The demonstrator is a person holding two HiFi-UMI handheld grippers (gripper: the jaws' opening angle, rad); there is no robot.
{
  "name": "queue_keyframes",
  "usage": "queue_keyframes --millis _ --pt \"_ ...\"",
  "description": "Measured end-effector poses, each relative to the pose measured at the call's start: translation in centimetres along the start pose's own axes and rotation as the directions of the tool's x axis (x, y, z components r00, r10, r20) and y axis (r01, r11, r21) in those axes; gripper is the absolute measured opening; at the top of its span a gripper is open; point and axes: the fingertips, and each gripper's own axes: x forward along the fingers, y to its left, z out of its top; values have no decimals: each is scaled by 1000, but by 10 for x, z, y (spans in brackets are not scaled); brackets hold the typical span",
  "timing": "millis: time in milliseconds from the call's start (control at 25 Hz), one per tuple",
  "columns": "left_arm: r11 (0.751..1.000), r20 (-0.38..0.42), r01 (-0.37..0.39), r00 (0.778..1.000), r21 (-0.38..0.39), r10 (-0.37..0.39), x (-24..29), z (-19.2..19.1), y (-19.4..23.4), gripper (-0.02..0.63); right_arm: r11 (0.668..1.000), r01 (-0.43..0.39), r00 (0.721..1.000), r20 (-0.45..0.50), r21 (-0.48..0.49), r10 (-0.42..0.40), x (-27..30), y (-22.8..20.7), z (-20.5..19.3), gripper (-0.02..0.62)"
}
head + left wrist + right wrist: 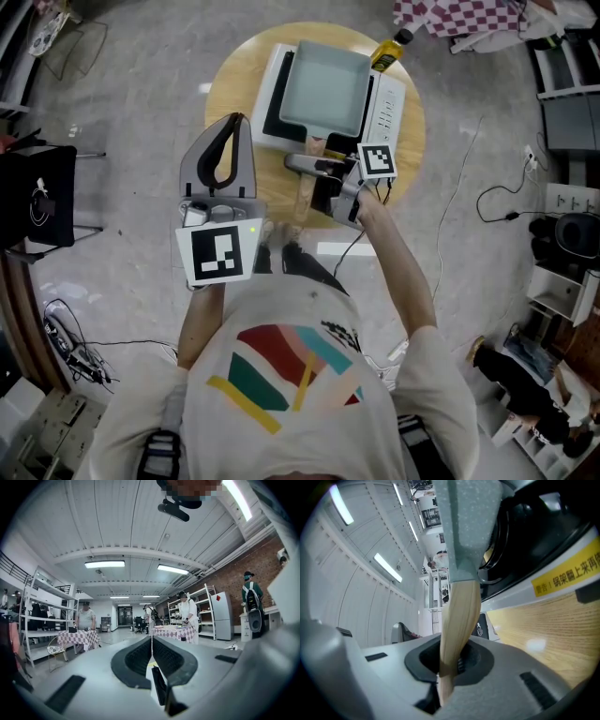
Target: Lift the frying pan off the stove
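Right claw (449, 667) clamps smooth wooden handle (459, 616) of square grey frying pan (323, 89).

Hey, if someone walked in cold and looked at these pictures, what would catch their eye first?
The square grey-green frying pan on a white induction stove, on a round wooden table, draws the eye first. The right gripper is clamped on its pale wooden handle. The left gripper hangs shut and empty, left of the pan in the head view.
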Motion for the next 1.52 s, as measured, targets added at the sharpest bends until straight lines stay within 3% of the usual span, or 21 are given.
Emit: queue_keyframes --millis 440,920,1320,1520 --pt "1000 4 4 1000 -11 -4 -1 -3 0 6 998 17 1000 3 -64 -17 -6 18 4 17" --pt "1000 80 14 997 -16 -13 -1 32 1 6 956 -49 998 -51 -289 36 6 135 2 17" --pt "1000 190 20 981 9 -21 -5 75 1 6 827 -96 994 -99 -553 49 17 229 -35 17" --pt "1000 227 18 974 13 -21 -15 94 -2 6 750 -80 995 -93 -657 25 13 252 -63 17"
